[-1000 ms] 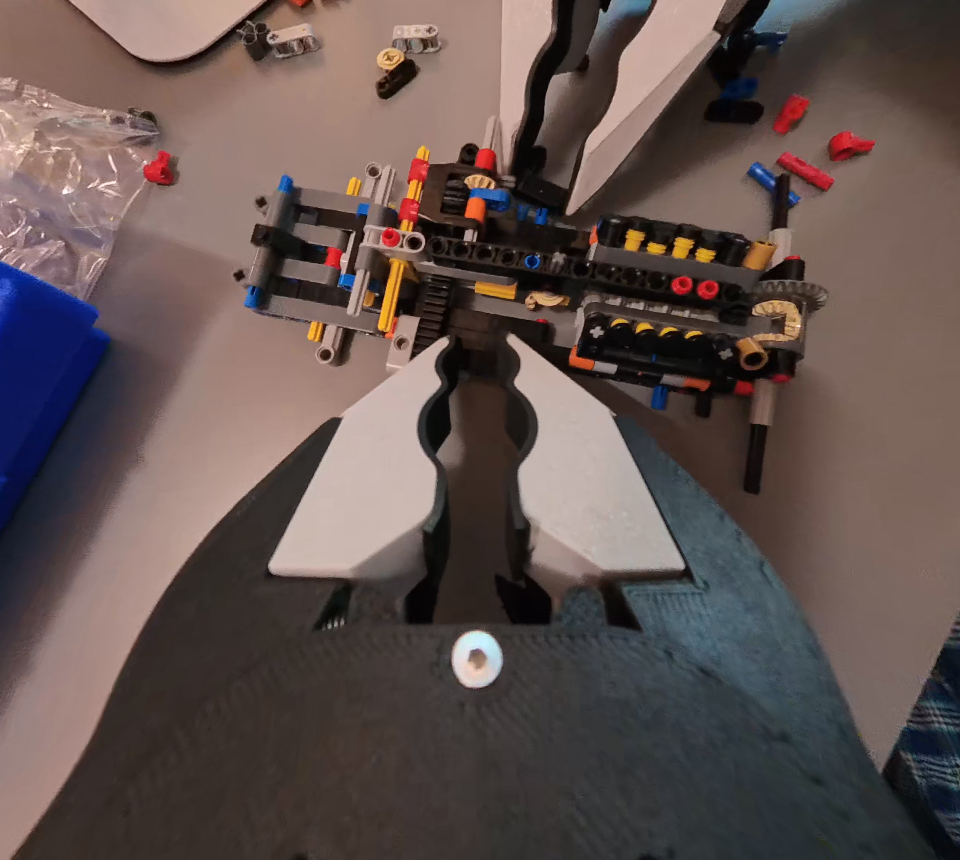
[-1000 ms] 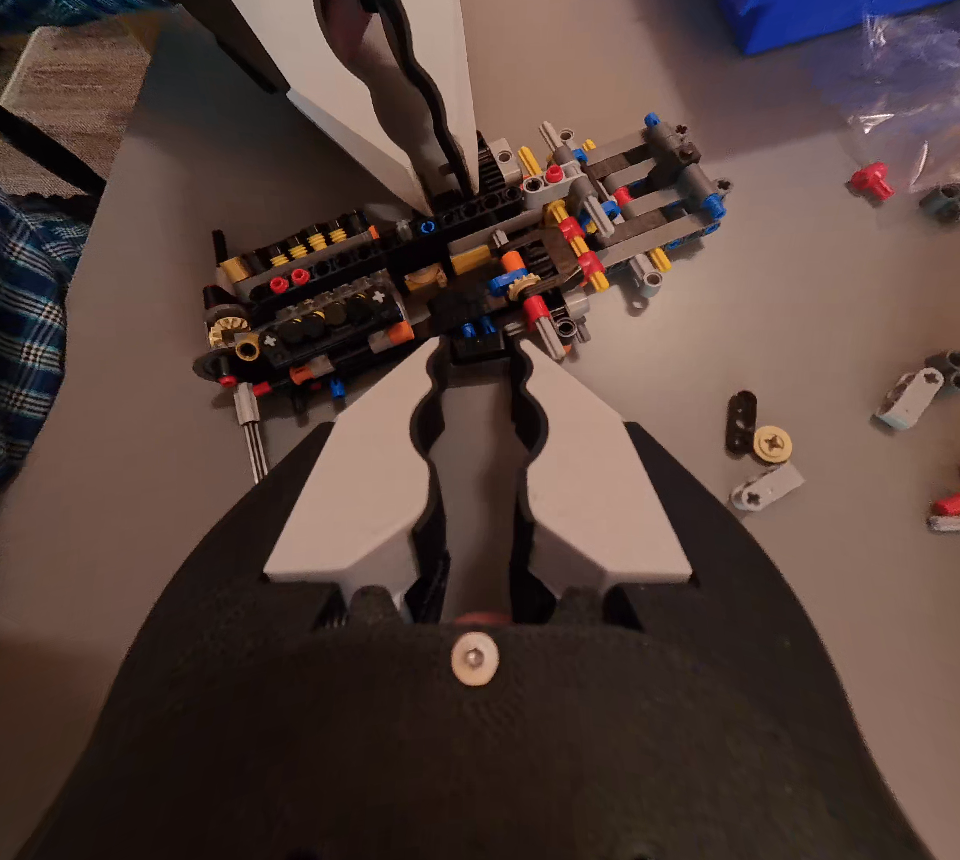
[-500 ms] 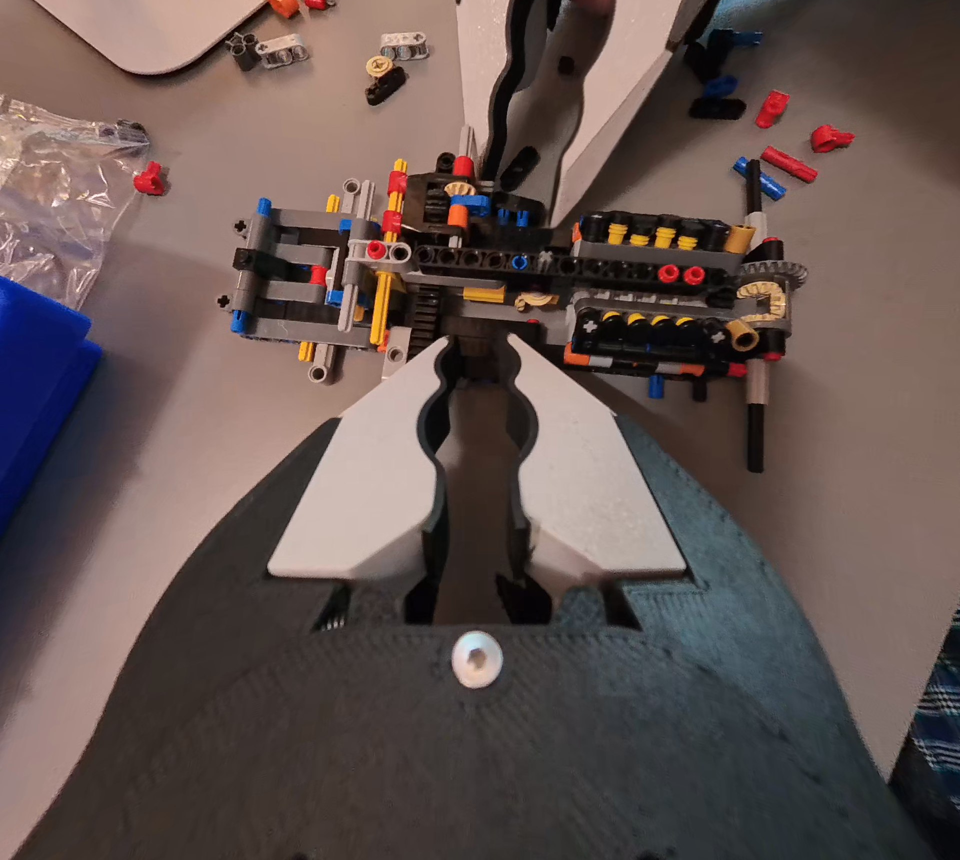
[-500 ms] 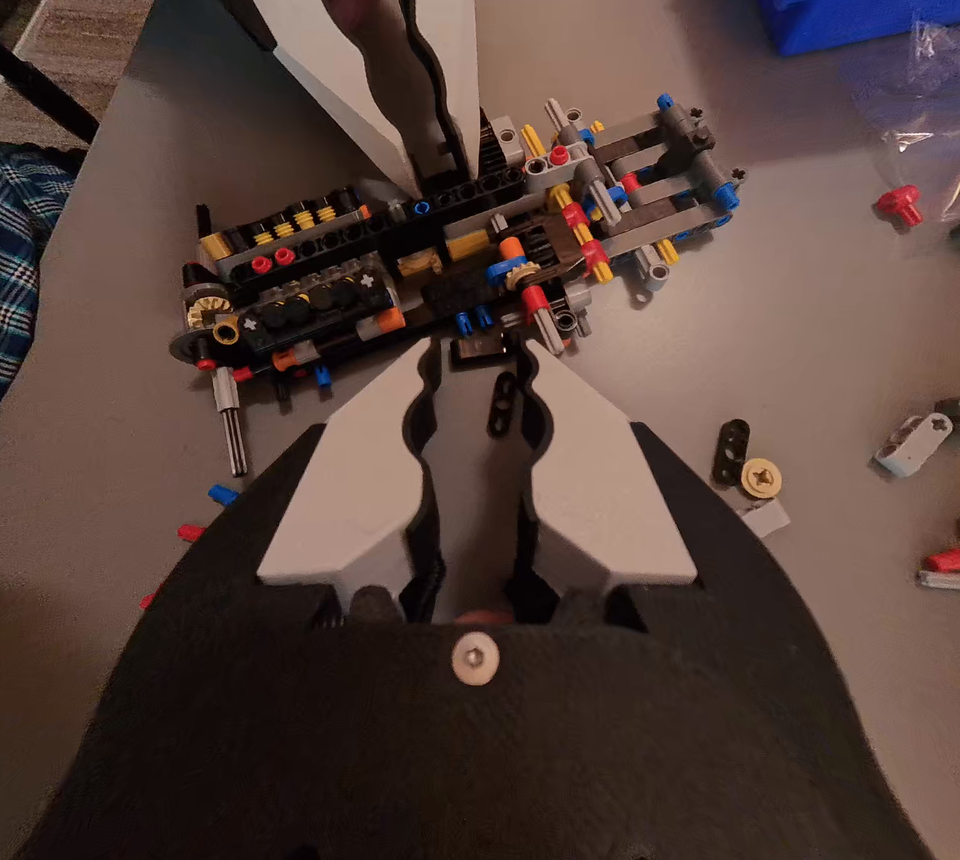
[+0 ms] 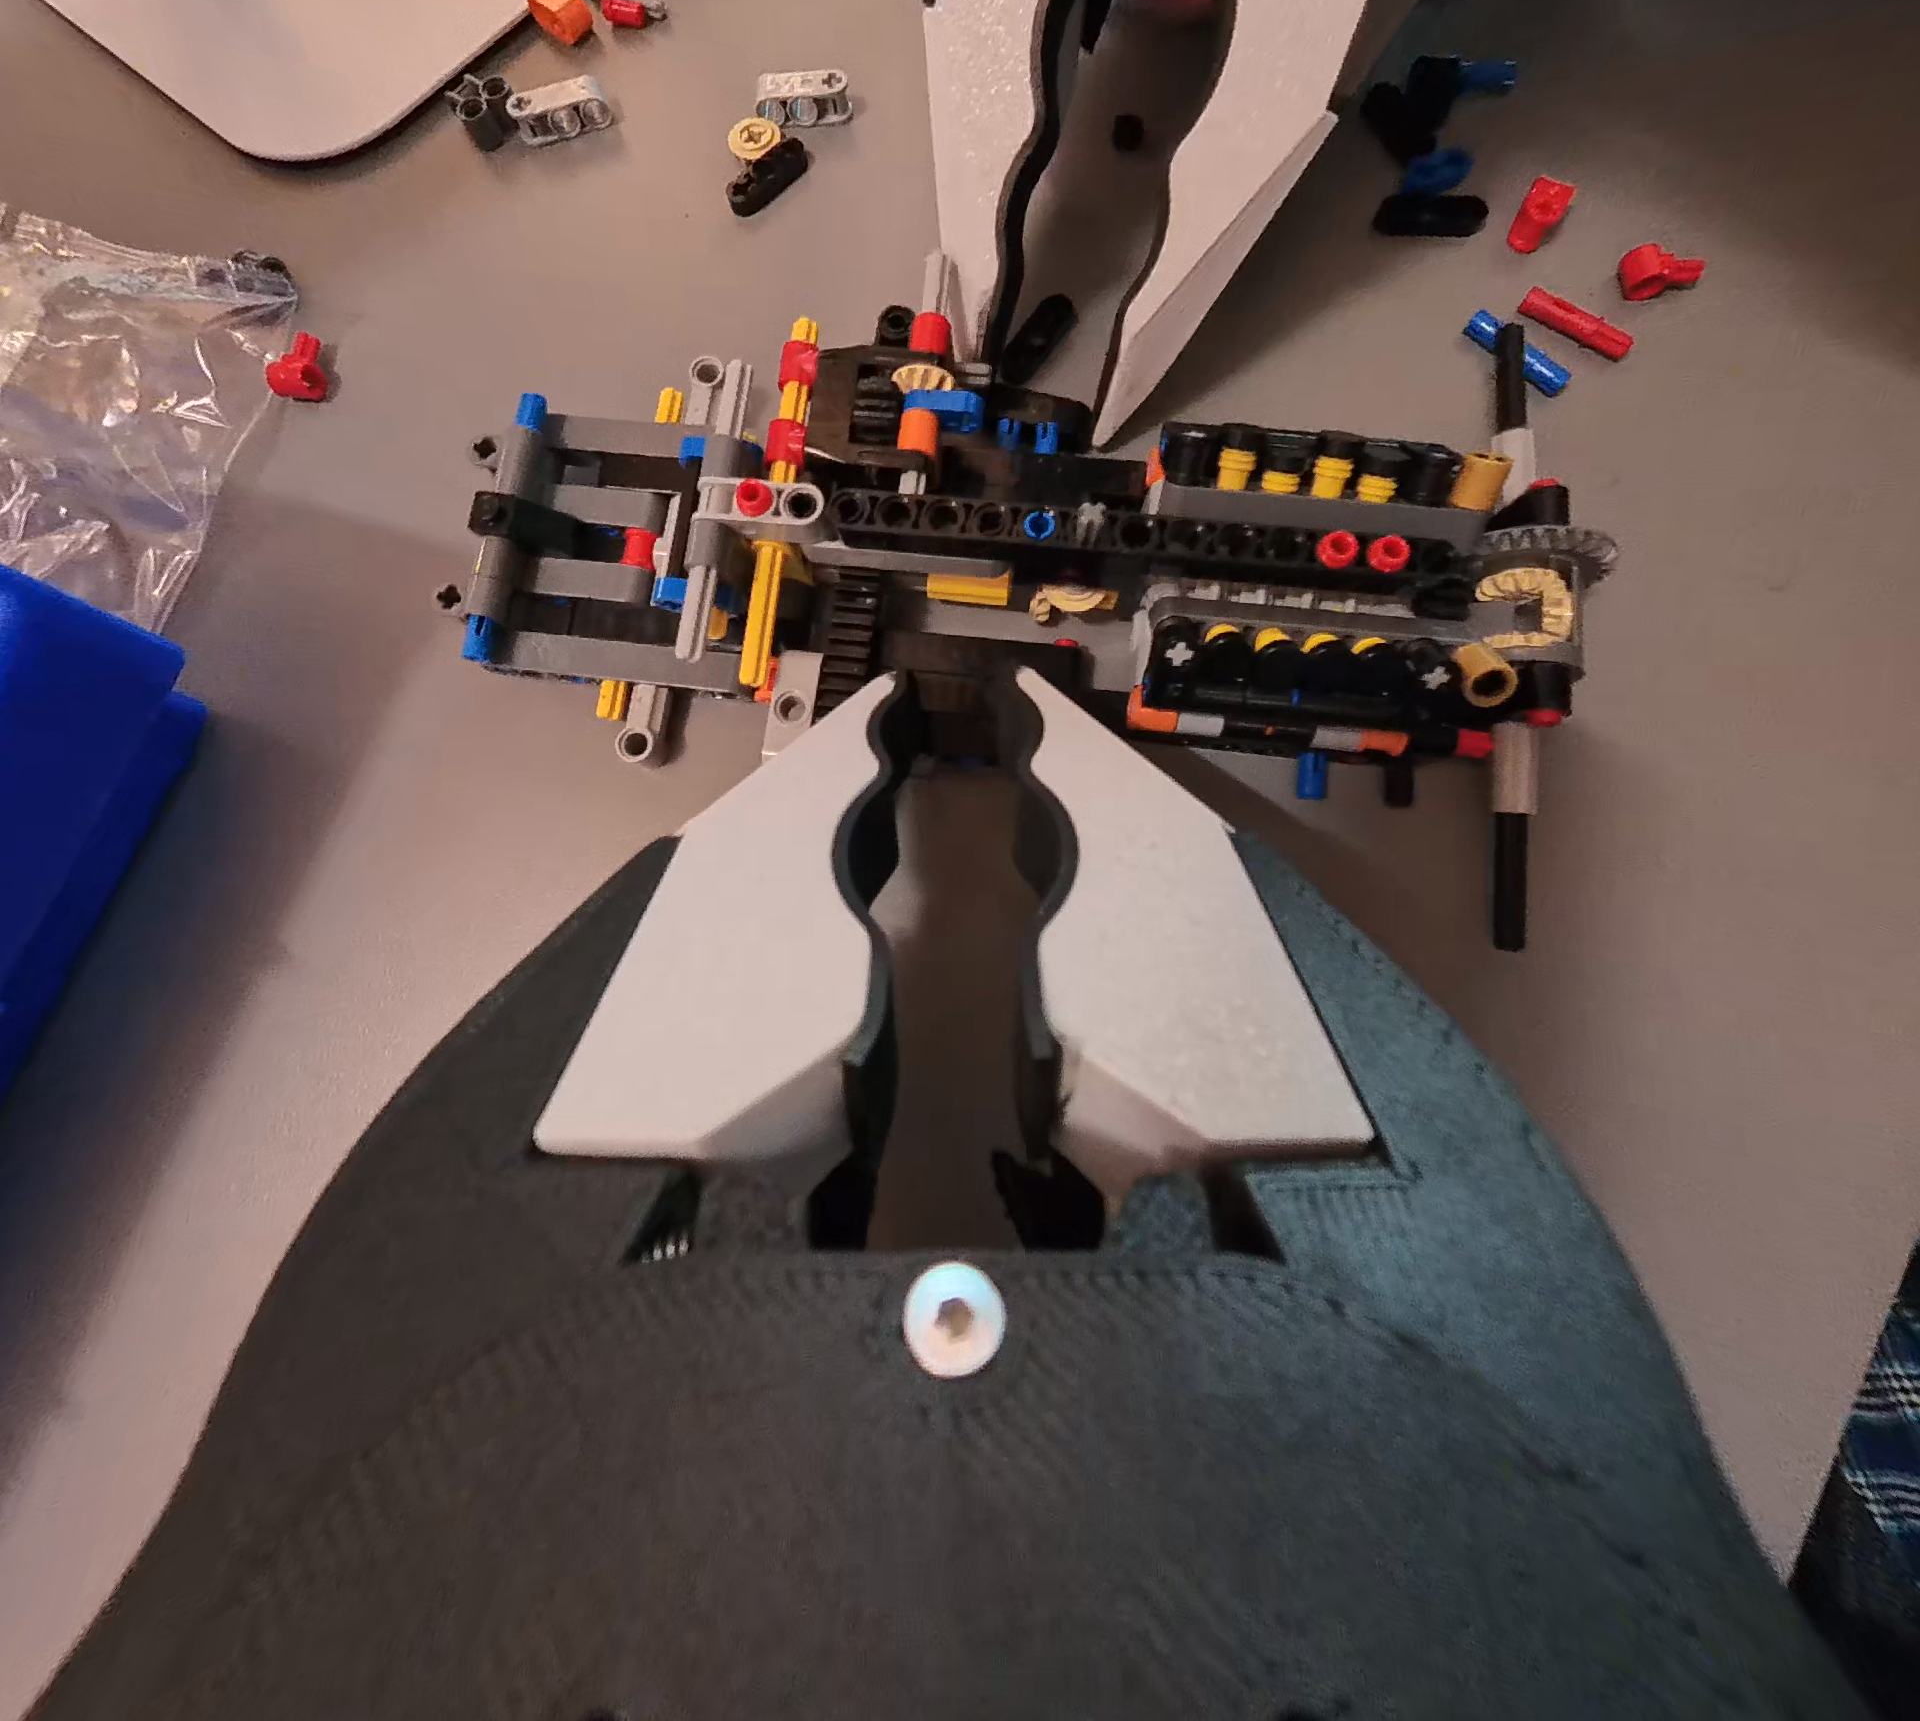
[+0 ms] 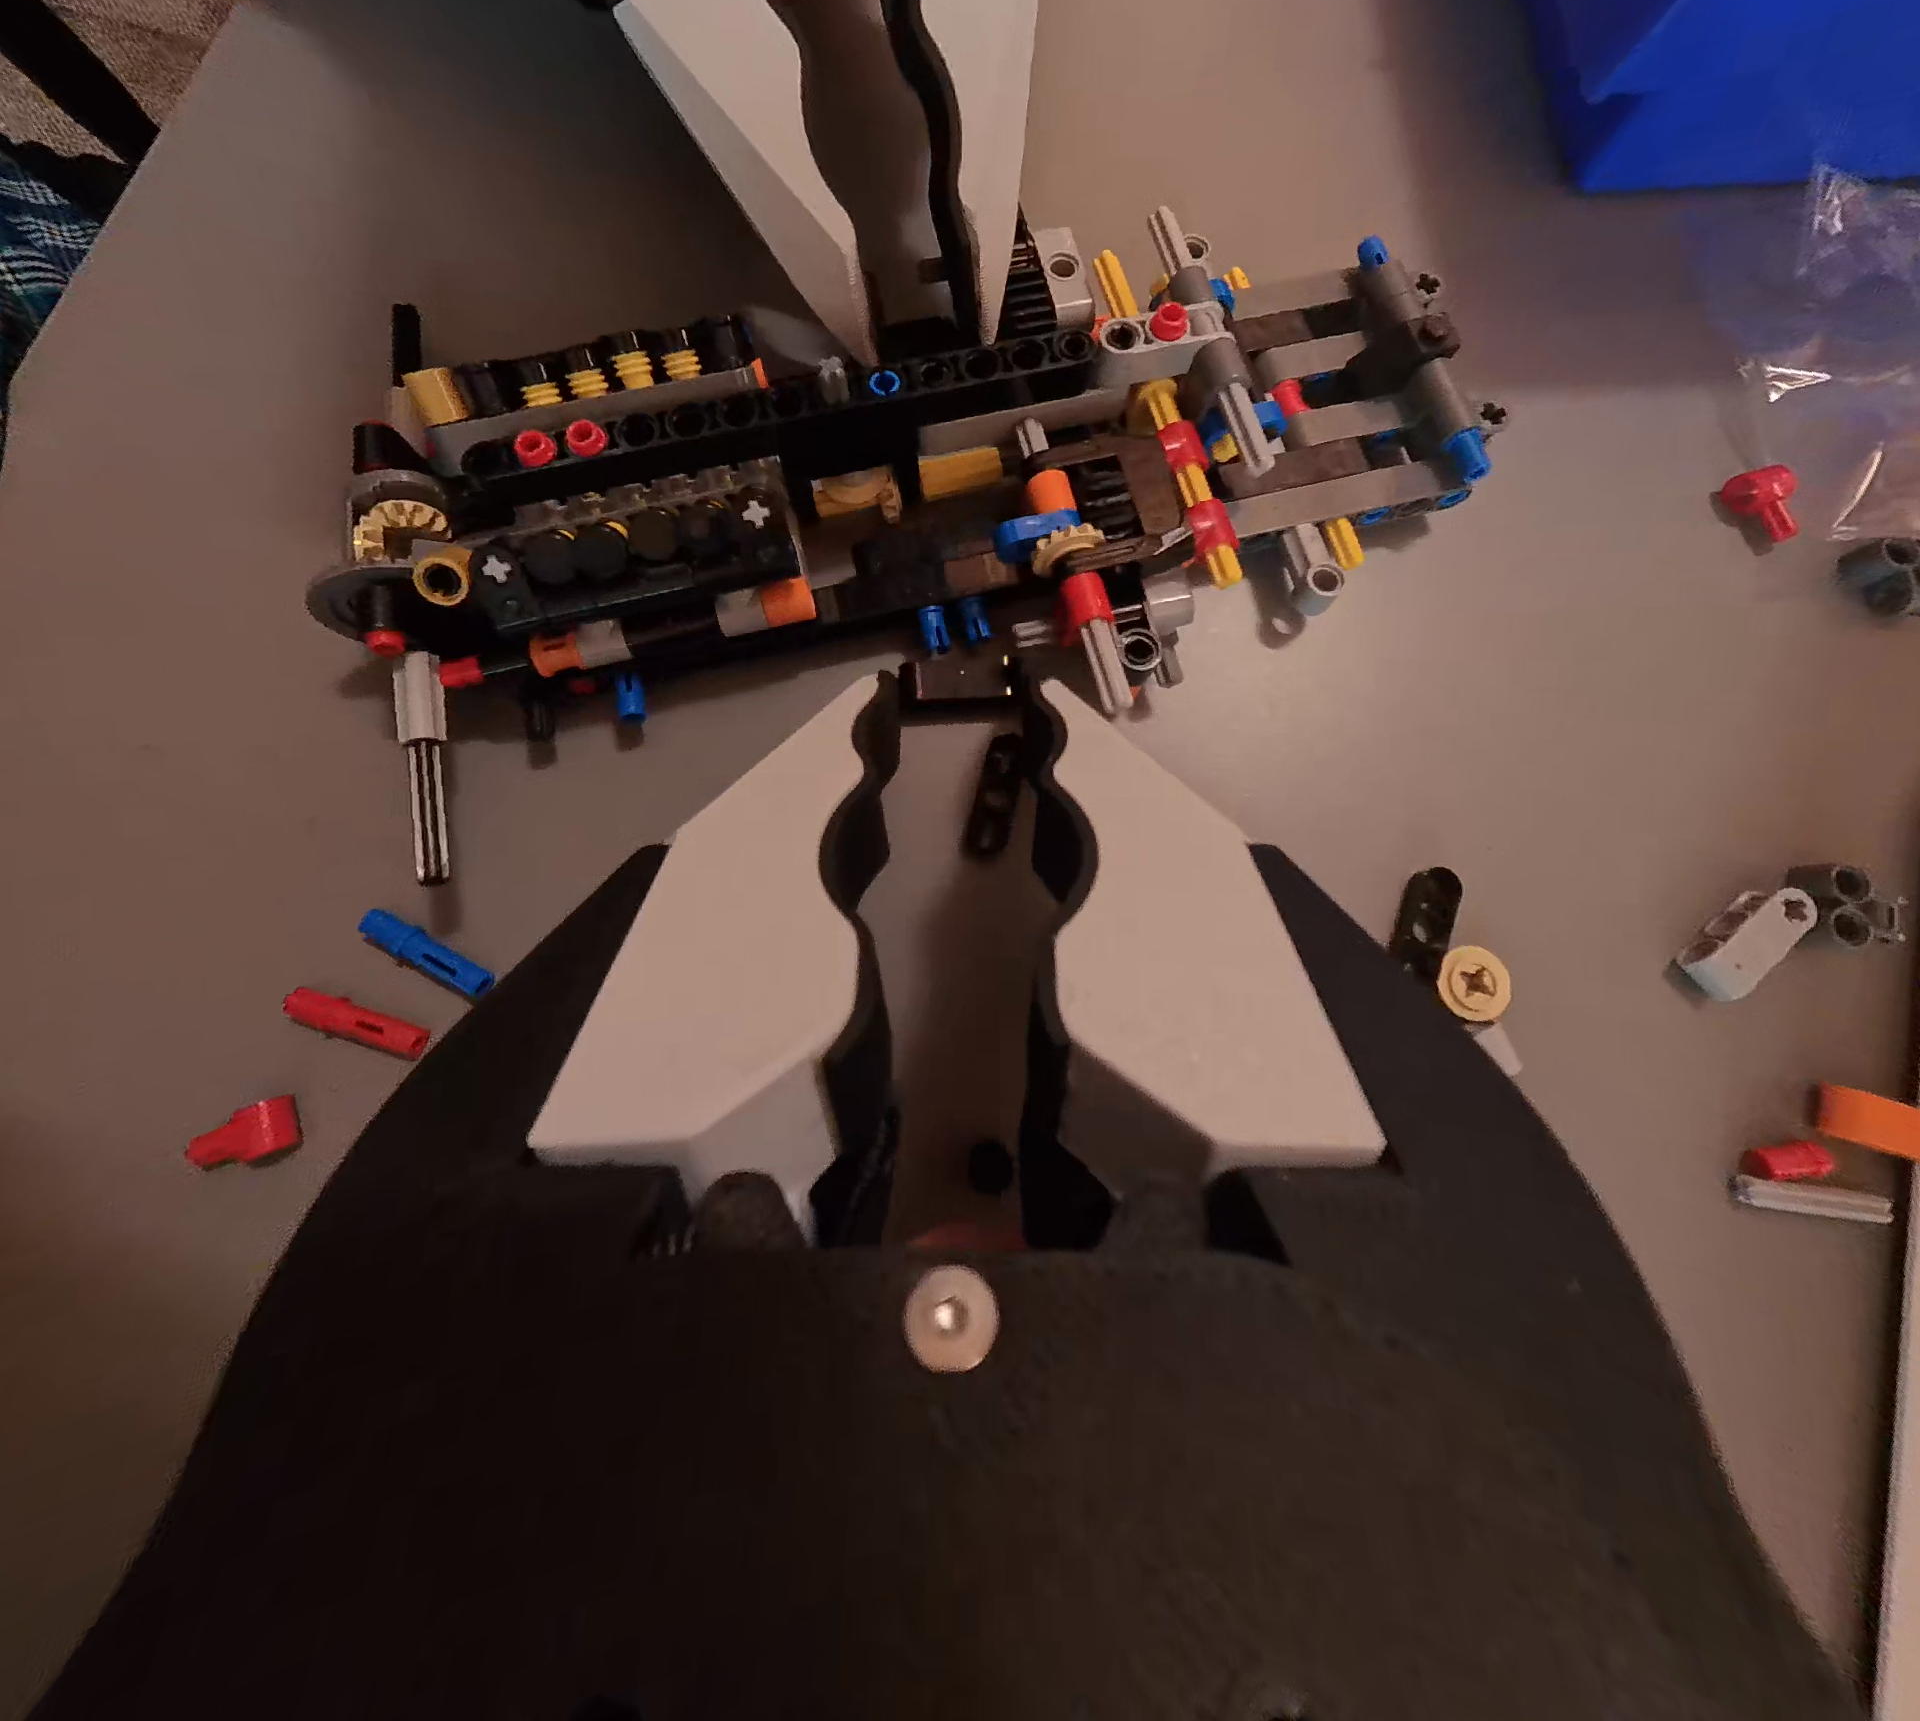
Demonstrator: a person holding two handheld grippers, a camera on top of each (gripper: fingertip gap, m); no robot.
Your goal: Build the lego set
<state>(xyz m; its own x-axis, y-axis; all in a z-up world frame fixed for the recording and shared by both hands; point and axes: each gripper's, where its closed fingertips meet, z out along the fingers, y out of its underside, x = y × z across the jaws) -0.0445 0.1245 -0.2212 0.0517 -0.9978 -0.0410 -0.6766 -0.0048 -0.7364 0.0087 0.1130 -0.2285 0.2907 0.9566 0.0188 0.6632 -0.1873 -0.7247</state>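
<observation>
1. The left gripper [image 5: 951,700] has its fingers pinching the near edge of the lego chassis [image 5: 997,565], which lies on the grey tabletop [image 5: 364,840].
2. The right gripper [image 6: 961,695] has its fingers spread at the other edge, holding nothing; a small black beam [image 6: 995,793] lies between them.

Grey tabletop [image 5: 312,892] under dim, warm light.

The left gripper [image 5: 951,700] and right gripper [image 6: 961,697] point toward each other, tips lowered, each with jaws parted narrowly.
</observation>
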